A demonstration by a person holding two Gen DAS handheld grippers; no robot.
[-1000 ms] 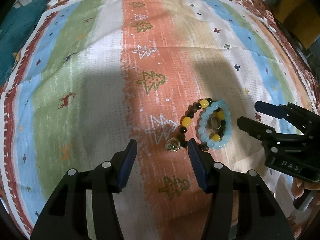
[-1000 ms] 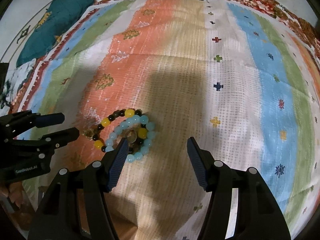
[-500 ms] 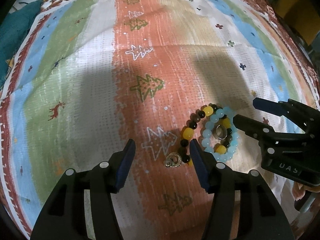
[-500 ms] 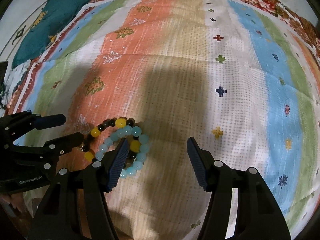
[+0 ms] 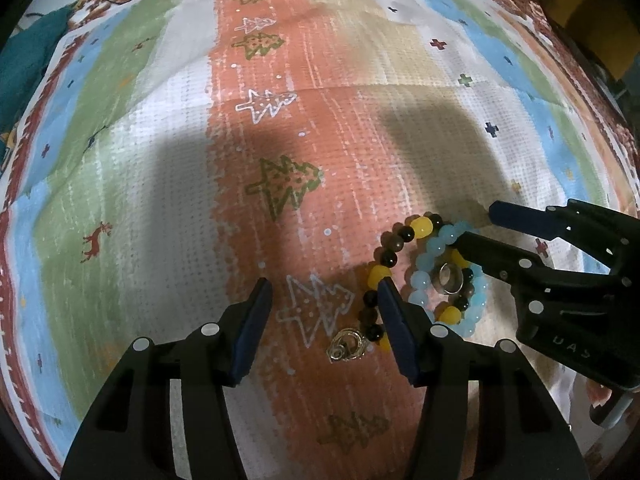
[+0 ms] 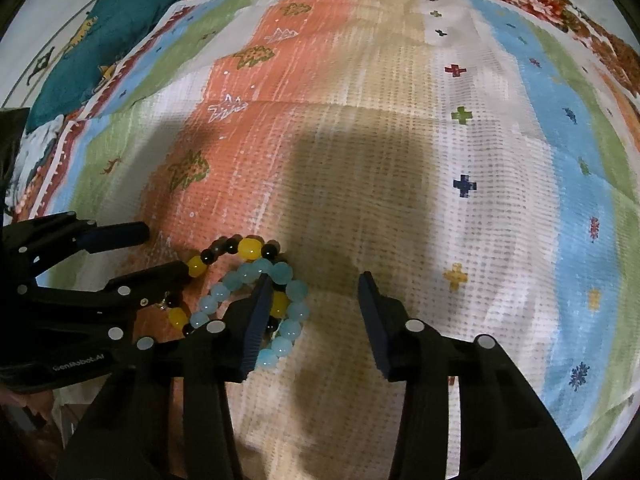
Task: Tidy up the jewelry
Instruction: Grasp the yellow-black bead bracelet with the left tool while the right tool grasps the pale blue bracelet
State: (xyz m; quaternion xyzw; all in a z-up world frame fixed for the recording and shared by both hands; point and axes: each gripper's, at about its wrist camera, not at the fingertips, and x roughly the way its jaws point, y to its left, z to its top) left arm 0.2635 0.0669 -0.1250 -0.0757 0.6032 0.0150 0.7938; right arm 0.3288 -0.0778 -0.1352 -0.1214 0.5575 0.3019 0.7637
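right gripper (image 6: 312, 312) lower, closing | fingers (image 6: 256, 320) now over blue bracelet (image 6: 288, 308)

Left wrist view: looks steeply down along its own fingers, close above the striped cloth (image 5: 168, 184). The bead bracelets (image 5: 432, 276) lie lower right of centre. Right wrist view: same steep downward aim and closeness, from the bracelets' opposite side; they sit lower left. Both views share the bracelets, the cloth and apparently each other's gripper.
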